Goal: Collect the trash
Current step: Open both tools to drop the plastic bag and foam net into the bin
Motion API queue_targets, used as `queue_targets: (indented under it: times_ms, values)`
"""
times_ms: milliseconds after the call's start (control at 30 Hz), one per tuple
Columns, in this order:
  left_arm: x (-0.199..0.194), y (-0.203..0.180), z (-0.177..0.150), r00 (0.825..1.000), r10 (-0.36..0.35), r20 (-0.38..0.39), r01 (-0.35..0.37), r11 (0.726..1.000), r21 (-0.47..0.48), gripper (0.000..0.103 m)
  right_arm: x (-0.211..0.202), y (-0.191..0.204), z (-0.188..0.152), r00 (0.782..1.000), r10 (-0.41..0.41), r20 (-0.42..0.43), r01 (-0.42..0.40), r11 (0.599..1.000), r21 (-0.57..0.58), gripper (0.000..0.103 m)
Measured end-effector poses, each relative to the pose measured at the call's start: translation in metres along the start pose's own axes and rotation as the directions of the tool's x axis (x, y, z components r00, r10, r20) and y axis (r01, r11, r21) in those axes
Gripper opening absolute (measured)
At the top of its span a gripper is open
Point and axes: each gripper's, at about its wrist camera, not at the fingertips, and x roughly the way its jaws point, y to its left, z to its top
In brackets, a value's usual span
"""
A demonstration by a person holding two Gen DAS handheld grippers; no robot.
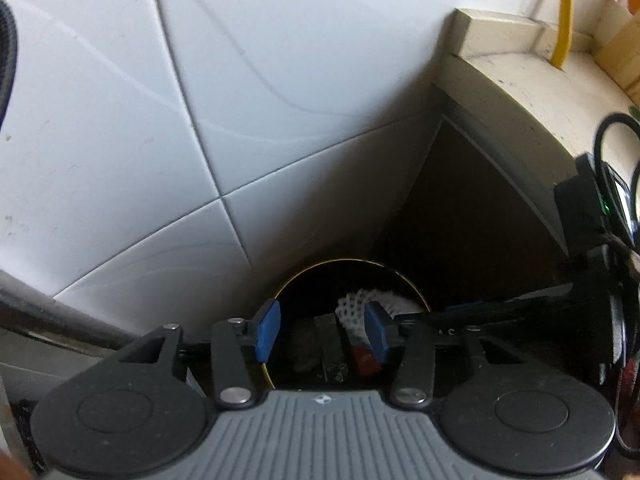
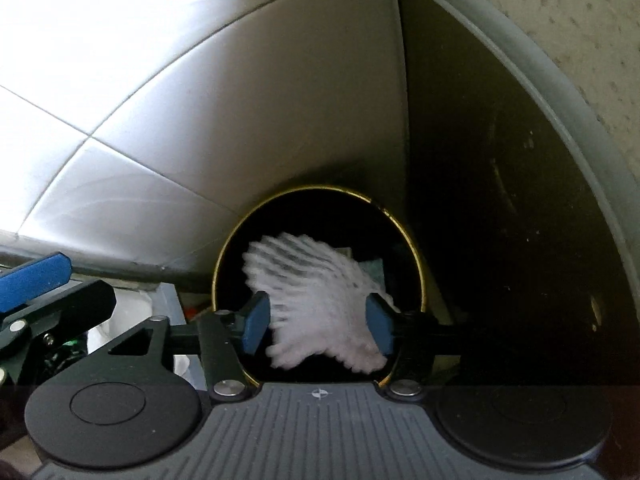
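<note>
black linkage tool (image 1: pixel 322 330) with blue finger pads (image 1: pixel 269 330), silver rivets, ribbed grey housing

The bin (image 2: pixel 416 264) mouth lies open below, hemmed by a dark cabinet (image 2: pixel 500 200) on the right and white foam netting (image 2: pixel 320 300) inside

One round black bin (image 2: pixel 320 208) with a gold rim. One white foam net sleeve (image 2: pixel 320 304) over it. Two grippers, left gripper (image 1: pixel 322 330) and right gripper (image 2: pixel 318 326), four blue pads altogether.
</note>
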Motion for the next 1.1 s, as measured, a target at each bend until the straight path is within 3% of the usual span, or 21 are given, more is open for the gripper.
queue_targets:
  times_ms: [100, 533, 633, 867, 1000, 1100]
  values:
    - [-0.003, 0.005, 0.002, 1.000, 0.005, 0.016, -0.005, 1.000, -0.021, 0.047, 0.000, 0.001, 0.000, 1.000, 0.030, -0.004, -0.030, 1.000, -0.004, 0.069]
    - [-0.010, 0.006, 0.002, 0.999, -0.028, 0.040, 0.028, 0.999, -0.019, 0.049, -0.042, -0.005, -0.016, 0.996, -0.004, 0.091, 0.005, 1.000, -0.011, 0.069]
    - [-0.007, 0.005, 0.001, 0.999, -0.004, 0.037, 0.004, 1.000, -0.008, 0.048, -0.037, -0.003, -0.021, 0.996, -0.022, 0.085, 0.025, 0.999, -0.034, 0.068]
    - [0.009, 0.012, -0.002, 0.999, 0.044, -0.015, -0.045, 0.999, -0.030, 0.048, -0.031, -0.007, -0.019, 0.998, -0.030, 0.048, 0.034, 0.996, -0.080, 0.062]
    - [0.020, 0.020, -0.001, 0.996, -0.005, -0.085, -0.003, 0.995, -0.097, 0.048, -0.037, -0.011, -0.018, 0.999, -0.021, 0.034, 0.024, 0.993, -0.120, 0.063]
    - [0.025, 0.018, -0.004, 0.993, 0.011, -0.114, -0.022, 0.995, -0.094, 0.048, -0.033, -0.013, -0.015, 0.999, -0.026, 0.033, 0.031, 0.988, -0.152, 0.064]
